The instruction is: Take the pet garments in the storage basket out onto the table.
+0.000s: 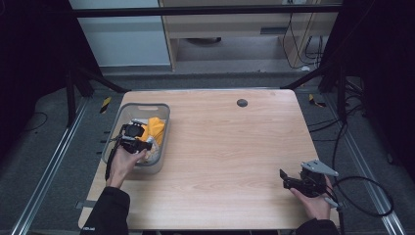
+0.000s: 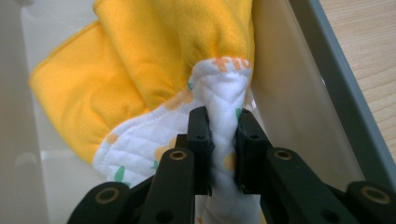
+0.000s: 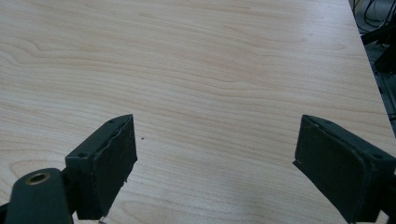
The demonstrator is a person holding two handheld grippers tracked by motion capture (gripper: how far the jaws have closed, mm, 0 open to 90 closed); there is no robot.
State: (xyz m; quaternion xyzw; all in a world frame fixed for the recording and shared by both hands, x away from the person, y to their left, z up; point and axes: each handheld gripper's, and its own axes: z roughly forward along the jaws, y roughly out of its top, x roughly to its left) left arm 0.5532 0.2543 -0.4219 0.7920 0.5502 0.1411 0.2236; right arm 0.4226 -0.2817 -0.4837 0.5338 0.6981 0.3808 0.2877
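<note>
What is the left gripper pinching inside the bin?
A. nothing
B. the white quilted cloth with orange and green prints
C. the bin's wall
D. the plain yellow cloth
B: in the left gripper view, the left gripper has its jaws shut on a fold of the white quilted cloth, beside the yellow cloth in the bin.

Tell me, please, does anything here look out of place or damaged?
Nothing stands out. The cloths lie crumpled in the grey bin, the left gripper pinches the white quilted cloth beside the yellow cloth.
</note>
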